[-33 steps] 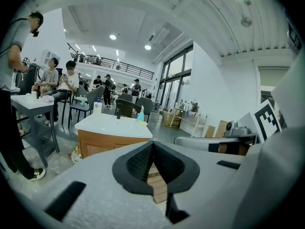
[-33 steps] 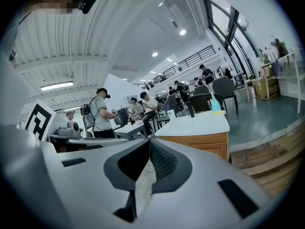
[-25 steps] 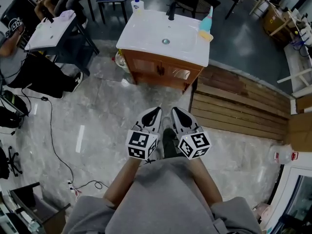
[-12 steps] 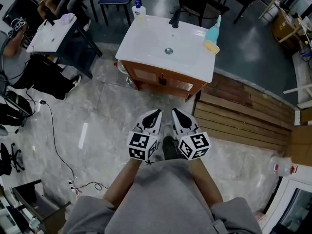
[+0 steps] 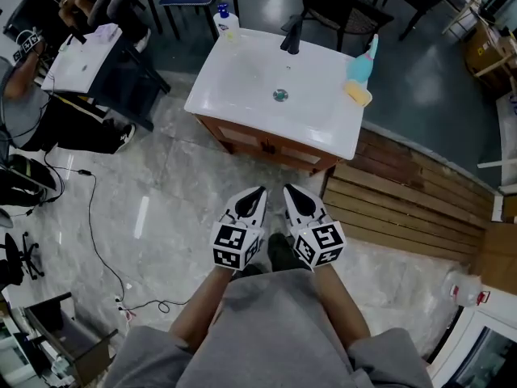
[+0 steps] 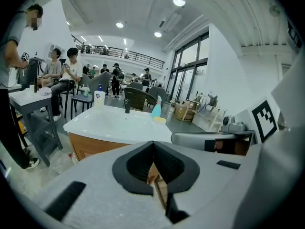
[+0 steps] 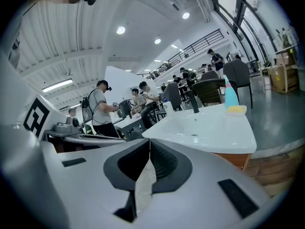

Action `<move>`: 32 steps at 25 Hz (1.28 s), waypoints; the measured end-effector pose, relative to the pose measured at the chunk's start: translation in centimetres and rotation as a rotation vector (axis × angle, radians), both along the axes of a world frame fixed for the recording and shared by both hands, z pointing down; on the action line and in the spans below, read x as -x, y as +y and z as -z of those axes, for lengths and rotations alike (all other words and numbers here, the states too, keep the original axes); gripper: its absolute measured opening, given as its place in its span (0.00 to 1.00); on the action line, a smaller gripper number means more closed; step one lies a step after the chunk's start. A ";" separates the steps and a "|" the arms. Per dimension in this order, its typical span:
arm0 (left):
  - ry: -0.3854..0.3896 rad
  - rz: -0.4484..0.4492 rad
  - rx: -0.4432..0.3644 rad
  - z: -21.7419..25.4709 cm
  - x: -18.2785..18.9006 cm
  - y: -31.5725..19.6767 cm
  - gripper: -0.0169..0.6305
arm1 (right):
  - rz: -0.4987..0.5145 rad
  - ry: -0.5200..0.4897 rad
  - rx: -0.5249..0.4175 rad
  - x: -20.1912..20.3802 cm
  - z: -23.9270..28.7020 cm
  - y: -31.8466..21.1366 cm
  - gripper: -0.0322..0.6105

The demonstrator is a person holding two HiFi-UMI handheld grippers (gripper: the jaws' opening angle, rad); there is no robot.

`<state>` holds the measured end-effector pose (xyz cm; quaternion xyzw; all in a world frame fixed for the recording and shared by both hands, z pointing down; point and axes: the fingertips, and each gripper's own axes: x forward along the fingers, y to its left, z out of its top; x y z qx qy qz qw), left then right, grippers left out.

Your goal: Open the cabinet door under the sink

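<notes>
The cabinet (image 5: 266, 145) stood under the white sink (image 5: 242, 87), ahead of the person and well apart from both grippers. From the head view only a narrow wooden strip of its front showed below the basin rim, and its door seams could not be made out there. The left gripper view showed more of that wooden face, though the gripper's own body covered its lower part. A black faucet (image 5: 291, 35) stood at the back of the basin, with a blue spray bottle (image 5: 363, 61) and a yellow sponge (image 5: 358, 94) at its right end. The left gripper (image 5: 260, 191) and right gripper (image 5: 287, 188) were held side by side near the person's body, pointing towards the cabinet. Each gripper view showed its jaws pressed together with nothing between them. Only the head view showed the wooden planks (image 5: 404, 208) and a floor cable (image 5: 89, 233); only the gripper views showed people on a balcony (image 6: 114, 70).
</notes>
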<state>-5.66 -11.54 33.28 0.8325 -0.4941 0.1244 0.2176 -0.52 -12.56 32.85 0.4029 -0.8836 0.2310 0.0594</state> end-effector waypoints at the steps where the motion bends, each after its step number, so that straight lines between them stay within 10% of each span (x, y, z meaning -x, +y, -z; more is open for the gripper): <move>1: -0.004 0.003 0.006 -0.4 0.0 -0.6 0.04 | 0.005 0.002 0.006 0.0 -0.5 -0.6 0.07; 32: -0.011 -0.143 0.131 -15.2 4.1 -12.2 0.04 | -0.094 0.103 0.129 4.6 -14.6 -10.7 0.07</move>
